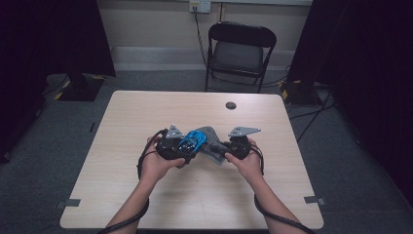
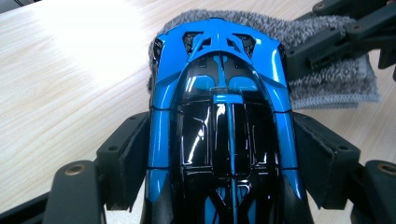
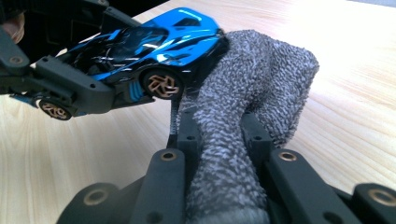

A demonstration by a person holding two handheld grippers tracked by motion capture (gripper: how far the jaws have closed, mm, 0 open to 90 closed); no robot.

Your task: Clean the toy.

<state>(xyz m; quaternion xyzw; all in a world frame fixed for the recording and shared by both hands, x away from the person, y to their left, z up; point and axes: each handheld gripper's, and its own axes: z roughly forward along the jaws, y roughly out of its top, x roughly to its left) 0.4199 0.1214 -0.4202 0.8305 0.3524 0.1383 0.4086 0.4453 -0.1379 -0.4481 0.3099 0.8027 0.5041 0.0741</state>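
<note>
- Two grippers meet over the middle of the table (image 1: 146,105), a bit nearer its near edge.
- My left gripper (image 2: 219,154) has its jaws pressed on both sides of the blue toy car (image 2: 219,93).
- My right gripper (image 3: 219,135) is nearly closed and pinches the grey cloth (image 3: 252,79).
- I see the cloth touching the car's front end.

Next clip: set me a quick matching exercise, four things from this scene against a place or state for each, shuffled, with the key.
Things:
1. toy car
2. grey cloth
3. folding chair
4. dark round spot

Place or state:
A. pinched by the right gripper
B. on the table top near its far edge
C. clamped by the left gripper
D. on the floor beyond the table

Pairs: 1-C, 2-A, 3-D, 4-B
</note>
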